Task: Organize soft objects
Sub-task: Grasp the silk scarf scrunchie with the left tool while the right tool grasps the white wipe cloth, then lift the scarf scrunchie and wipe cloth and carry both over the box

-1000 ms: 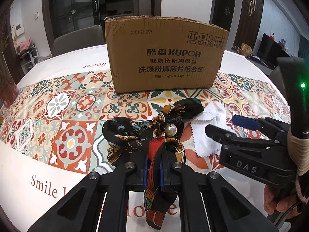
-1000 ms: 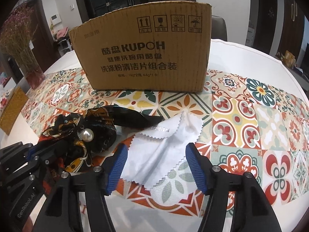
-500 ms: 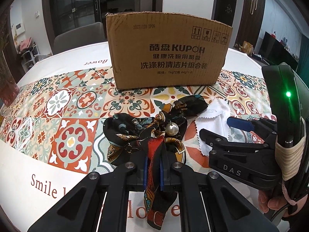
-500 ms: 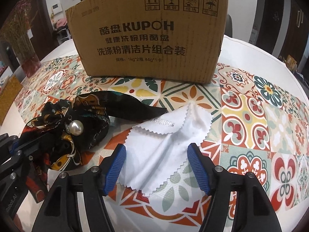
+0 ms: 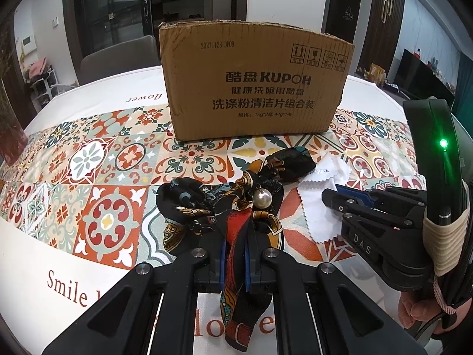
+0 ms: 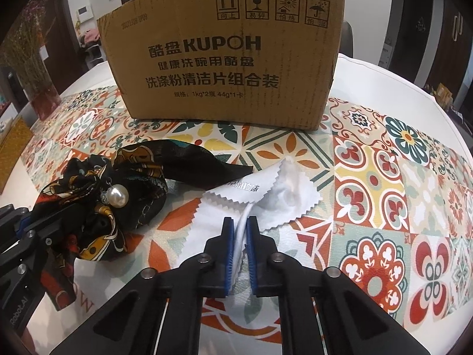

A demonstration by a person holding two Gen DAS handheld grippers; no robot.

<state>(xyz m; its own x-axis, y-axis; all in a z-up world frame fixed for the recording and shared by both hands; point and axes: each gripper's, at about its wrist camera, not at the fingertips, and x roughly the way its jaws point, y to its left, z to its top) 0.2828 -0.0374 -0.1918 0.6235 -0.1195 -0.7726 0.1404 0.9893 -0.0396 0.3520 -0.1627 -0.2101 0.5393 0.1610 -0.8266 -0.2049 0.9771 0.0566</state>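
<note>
A black patterned silk scrunchie (image 5: 224,210) with a pearl charm and long tails lies on the tiled tablecloth. My left gripper (image 5: 235,245) is shut on one of its tails. The scrunchie also shows in the right wrist view (image 6: 97,204). A white zigzag-edged cloth (image 6: 278,195) lies to its right, partly under a black tail. My right gripper (image 6: 239,227) is shut on a pinched fold of the white cloth; it shows in the left wrist view (image 5: 343,195) over the cloth (image 5: 319,207).
A brown cardboard box (image 5: 254,88) stands upright behind both soft objects, its top hidden from view; it also shows in the right wrist view (image 6: 227,53). A red glass vase (image 6: 44,100) with dried flowers stands at the table's far left. A grey chair (image 5: 118,59) is behind the table.
My right gripper moved forward over the white cloth and shut on it, bunching up a fold. My left gripper stayed shut on the scrunchie's tail.
</note>
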